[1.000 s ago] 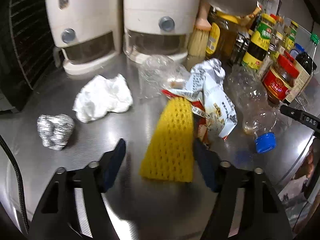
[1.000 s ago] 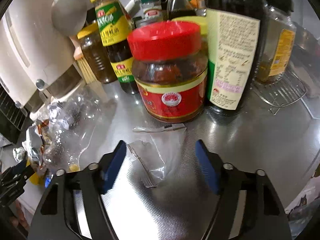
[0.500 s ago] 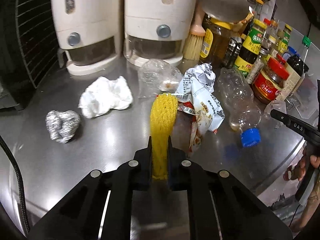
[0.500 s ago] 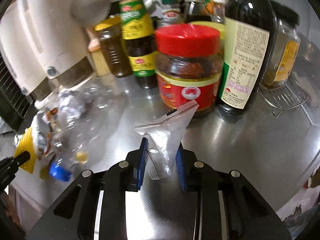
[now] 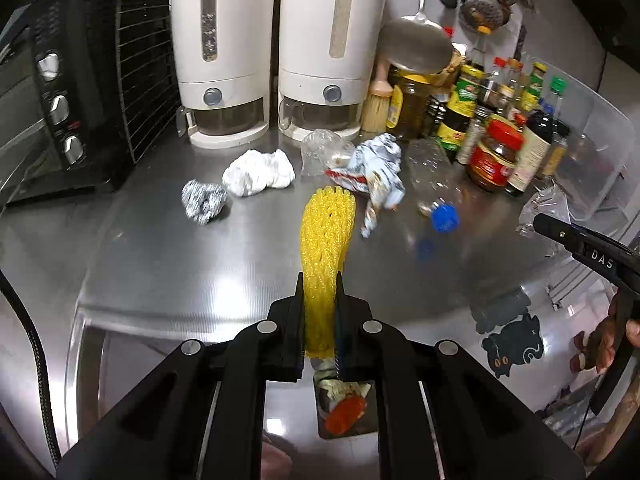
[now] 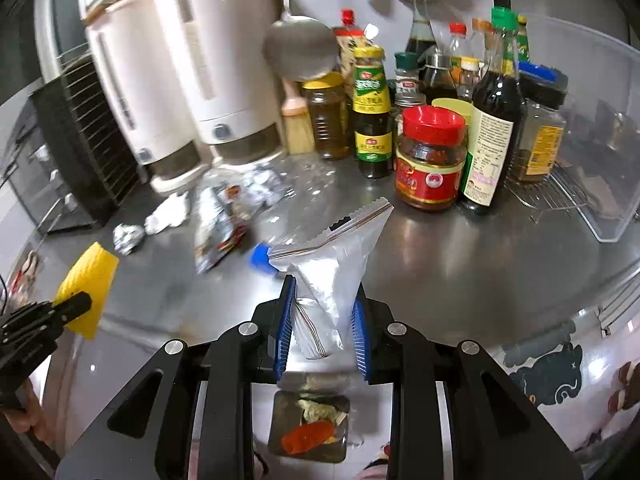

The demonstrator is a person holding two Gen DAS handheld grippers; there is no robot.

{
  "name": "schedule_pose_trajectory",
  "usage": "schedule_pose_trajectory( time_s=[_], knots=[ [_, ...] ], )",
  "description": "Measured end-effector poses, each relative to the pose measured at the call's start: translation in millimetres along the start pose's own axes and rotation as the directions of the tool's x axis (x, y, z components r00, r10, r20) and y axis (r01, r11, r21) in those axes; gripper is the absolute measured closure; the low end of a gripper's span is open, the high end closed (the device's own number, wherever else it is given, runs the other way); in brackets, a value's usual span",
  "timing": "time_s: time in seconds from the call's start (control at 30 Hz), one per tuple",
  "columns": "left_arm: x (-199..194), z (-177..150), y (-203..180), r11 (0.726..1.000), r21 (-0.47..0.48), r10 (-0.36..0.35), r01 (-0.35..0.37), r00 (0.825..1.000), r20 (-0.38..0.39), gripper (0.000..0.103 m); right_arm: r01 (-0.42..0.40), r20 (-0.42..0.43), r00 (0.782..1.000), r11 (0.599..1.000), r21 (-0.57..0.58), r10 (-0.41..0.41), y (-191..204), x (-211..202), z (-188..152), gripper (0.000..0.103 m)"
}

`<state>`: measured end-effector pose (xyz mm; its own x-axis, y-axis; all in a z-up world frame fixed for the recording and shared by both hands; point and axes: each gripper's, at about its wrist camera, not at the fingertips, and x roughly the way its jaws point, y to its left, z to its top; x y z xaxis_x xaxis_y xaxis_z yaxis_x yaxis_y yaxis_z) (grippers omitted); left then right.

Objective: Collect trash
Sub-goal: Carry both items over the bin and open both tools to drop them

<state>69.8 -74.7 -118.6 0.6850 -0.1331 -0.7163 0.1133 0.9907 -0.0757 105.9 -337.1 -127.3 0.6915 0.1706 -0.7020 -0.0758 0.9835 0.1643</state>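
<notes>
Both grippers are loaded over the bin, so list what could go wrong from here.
1. The yellow foam net is pinched only at its lower end and sticks far out; it may miss the trash bin below.
2. The clear plastic bag sits loosely between the right jaws and could slip early.

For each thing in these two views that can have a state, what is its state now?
left gripper: jaws shut on the yellow foam net
yellow foam net: held, off the counter
right gripper: jaws shut on the clear plastic bag
clear plastic bag: held, crumpled
plastic bottle: lying on its side, blue cap on
foil ball: crumpled, on the counter
white tissue: crumpled, on the counter
red-lidded jar: upright, lid on
</notes>
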Motion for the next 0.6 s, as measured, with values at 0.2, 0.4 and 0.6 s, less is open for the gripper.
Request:
schedule_pose_trajectory(
  time_s=[0.2, 0.4, 0.6],
  knots=[
    [-29.8, -46.8, -4.7, 1.000, 0.003, -0.006, 0.006, 1.000, 0.030, 0.093, -0.033, -0.001, 0.999, 0.999, -0.024, 0.033, 17.7, -27.1, -42.8, 0.075],
    [-22.1, -102.3, -5.6, 1.000, 0.002, -0.021, 0.021, 1.000, 0.003, 0.093, -0.071, -0.062, 0.996, 0.997, -0.030, 0.069, 26.4, -21.9, -104.4, 0.075],
    [28.0, -157.0, -3.5, 0.998, -0.011, -0.056, 0.055, 0.993, -0.103, 0.093, -0.099, -0.188, 0.977, 0.995, -0.001, 0.097, 24.6, 26.0, -167.0, 0.075]
  ],
)
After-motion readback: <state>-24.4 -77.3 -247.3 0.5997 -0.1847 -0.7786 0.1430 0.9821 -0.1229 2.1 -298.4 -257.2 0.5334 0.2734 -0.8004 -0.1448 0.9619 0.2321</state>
